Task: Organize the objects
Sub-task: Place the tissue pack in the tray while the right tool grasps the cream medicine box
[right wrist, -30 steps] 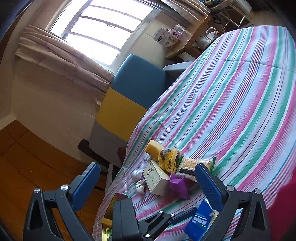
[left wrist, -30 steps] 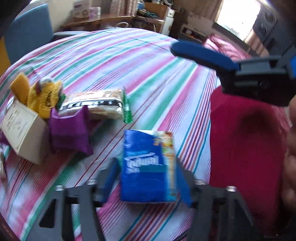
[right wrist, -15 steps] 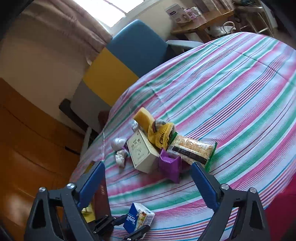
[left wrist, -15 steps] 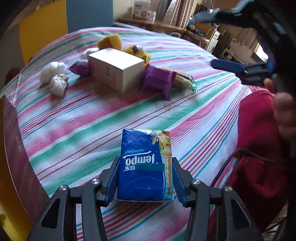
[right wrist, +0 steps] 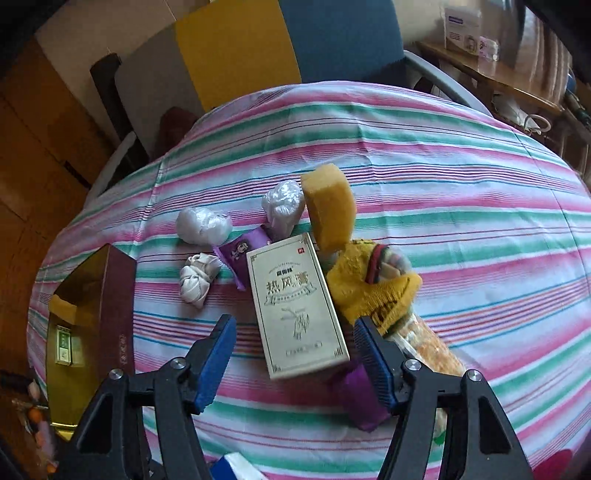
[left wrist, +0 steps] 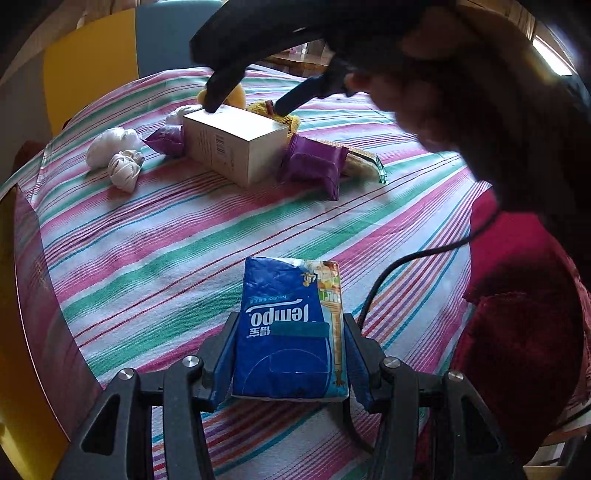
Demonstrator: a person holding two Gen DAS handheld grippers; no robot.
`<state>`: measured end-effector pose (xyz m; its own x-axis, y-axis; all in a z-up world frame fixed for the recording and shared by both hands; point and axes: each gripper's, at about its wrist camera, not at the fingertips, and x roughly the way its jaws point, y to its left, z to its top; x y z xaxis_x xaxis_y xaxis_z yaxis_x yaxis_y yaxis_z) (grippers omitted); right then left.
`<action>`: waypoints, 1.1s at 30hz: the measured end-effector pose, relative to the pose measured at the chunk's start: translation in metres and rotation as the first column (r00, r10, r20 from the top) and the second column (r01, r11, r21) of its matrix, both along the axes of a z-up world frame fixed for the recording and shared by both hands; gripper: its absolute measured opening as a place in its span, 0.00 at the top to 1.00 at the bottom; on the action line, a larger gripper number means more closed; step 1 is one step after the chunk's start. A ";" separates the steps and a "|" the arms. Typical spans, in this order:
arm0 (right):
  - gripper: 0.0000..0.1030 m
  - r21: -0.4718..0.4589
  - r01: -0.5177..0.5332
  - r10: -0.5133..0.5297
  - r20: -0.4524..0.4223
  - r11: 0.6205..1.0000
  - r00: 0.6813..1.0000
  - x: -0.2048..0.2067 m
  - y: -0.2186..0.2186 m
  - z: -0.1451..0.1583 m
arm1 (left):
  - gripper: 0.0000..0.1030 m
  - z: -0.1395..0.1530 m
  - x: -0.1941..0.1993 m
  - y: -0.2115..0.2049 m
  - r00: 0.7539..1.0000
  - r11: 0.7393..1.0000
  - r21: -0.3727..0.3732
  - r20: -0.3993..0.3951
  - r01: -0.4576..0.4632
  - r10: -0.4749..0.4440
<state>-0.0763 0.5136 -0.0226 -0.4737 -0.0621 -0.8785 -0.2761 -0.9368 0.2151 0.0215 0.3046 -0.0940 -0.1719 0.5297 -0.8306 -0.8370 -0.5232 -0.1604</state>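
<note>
Noted from my station, off-task items only: striped tablecloth point(right wrist: 424, 155), pink, green and white; blue-and-yellow chair point(right wrist: 280, 44) behind the table; wooden shelf point(right wrist: 491, 74) at far right bearing a pale carton point(right wrist: 461, 24); wood-panelled wall point(right wrist: 33, 140) to the left.

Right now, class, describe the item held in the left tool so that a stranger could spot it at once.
On the striped tablecloth, apart from the cluster around the cream box, the left tool grips a tissue pack. It alone is bright blue, with white Tempo lettering.
</note>
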 end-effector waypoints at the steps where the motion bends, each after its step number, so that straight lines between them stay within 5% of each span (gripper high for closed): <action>1: 0.34 0.008 -0.008 0.008 0.023 1.000 1.000 -0.009 -0.001 -0.006 | 0.49 0.000 0.000 -0.001 1.000 1.000 0.004 0.003 -0.001 0.001; 4: 0.36 0.032 -0.046 0.043 0.086 0.998 0.995 -0.030 -0.008 -0.023 | 0.49 0.000 0.000 -0.002 1.000 1.000 0.013 0.009 -0.003 0.003; 6: 0.48 0.100 -0.062 0.049 0.129 0.993 0.990 -0.037 -0.013 -0.035 | 0.49 0.001 0.001 -0.003 1.000 1.000 0.012 0.006 -0.003 0.003; 18: 0.49 0.060 -0.115 0.112 0.042 0.992 0.993 0.027 -0.038 -0.023 | 0.49 0.033 0.022 -0.041 1.000 0.997 0.073 0.002 0.019 -0.019; 24: 0.49 0.116 -0.150 0.145 0.048 0.982 0.988 0.033 -0.054 -0.033 | 0.49 0.071 0.009 -0.091 0.994 0.985 0.137 -0.005 -0.106 0.108; 29: 0.50 0.145 -0.166 0.161 0.046 0.975 0.986 0.034 -0.059 -0.033 | 0.49 0.081 -0.025 -0.159 0.933 0.925 0.133 0.007 -0.357 0.359; 33: 0.50 0.159 -0.169 0.165 0.042 0.973 0.985 0.031 -0.060 -0.033 | 0.49 0.076 -0.047 -0.217 0.832 0.830 0.063 0.002 -0.554 0.555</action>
<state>-0.0450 0.4531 -0.0557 -0.4430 0.0052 -0.8965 -0.1168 -0.9918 0.0519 -0.0256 0.0873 -0.0176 -0.4645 0.3887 -0.7957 -0.4116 -0.8903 -0.1946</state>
